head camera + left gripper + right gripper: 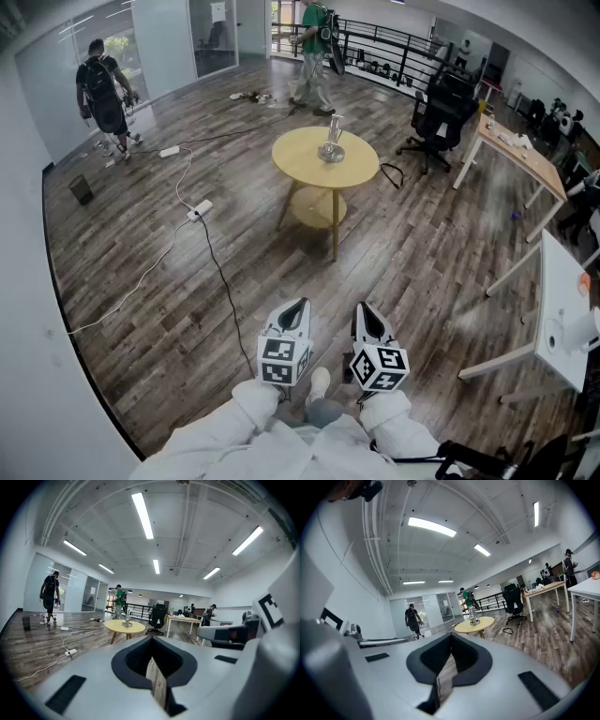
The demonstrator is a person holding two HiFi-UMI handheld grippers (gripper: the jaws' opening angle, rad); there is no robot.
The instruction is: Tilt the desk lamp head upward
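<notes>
Round yellow tbl (298, 157): desk lamp (332, 143) on ctr.

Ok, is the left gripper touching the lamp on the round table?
Apart. The head view shows the left gripper low in the picture, with a wide stretch of floor between it and the table that bears the lamp.

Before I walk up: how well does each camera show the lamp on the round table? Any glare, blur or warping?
Head view: even light, no glare; the desk lamp is small but sharp; fisheye curves the frame edges. Left gripper view: heavy barrel warp, dark corners, bright ceiling strips; desk lamp tiny. Right gripper view: same warp and corners; desk lamp tiny, head angle unreadable.
</notes>
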